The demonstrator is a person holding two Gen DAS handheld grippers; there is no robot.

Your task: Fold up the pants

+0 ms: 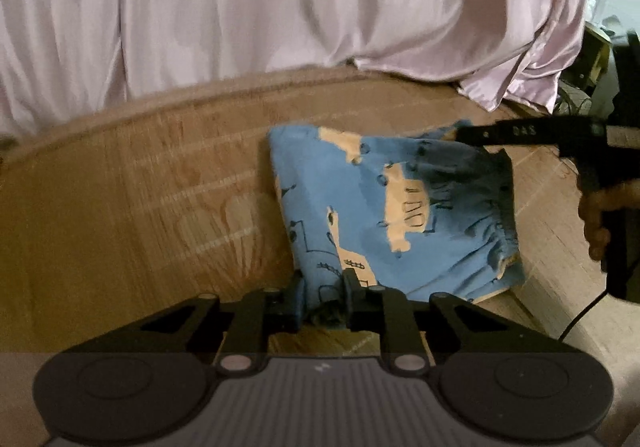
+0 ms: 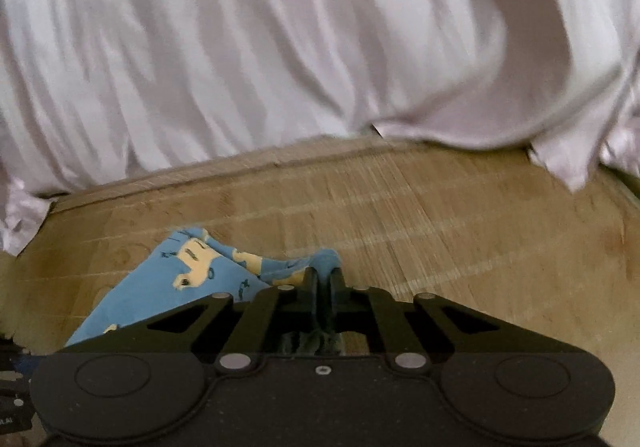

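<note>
My left tongs (image 1: 323, 293) pinch a corner of the blue pants (image 1: 384, 207), which hang just ahead over the mat (image 1: 160, 187). My right tongs (image 2: 324, 283) pinch another edge. I should carry both corners level, then lay them flat.

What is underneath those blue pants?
A woven straw mat lies under the blue pants, showing all around them. Whatever sits directly beneath the cloth is covered. Both tongs pinch the pants' edges.

A home bedroom: a woven bamboo sleeping mat (image 2: 440, 223) covers the bed, with a pale satin quilt (image 2: 280, 47) bunched along its far side.
</note>
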